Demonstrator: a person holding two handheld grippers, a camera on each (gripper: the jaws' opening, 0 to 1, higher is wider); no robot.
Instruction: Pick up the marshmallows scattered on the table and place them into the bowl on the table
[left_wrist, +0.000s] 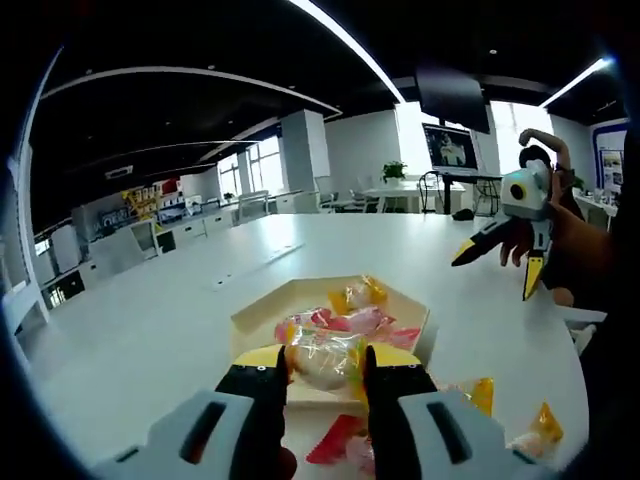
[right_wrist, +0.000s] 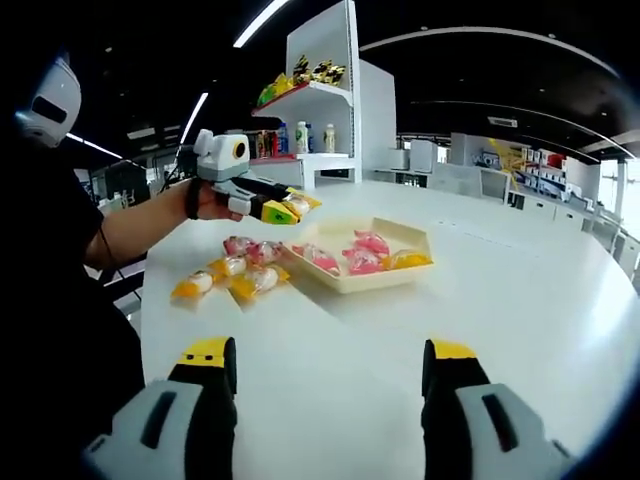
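Your left gripper is clamped on a wrapped marshmallow, hanging just over the near edge of the bowl. Your right gripper has its jaws wide apart and empty, held back over bare table. Step in hand: the drop. Next, move the left slightly forward over the bowl and release. Several sweets already lie in the bowl. Then go for the loose ones just beside the bowl.
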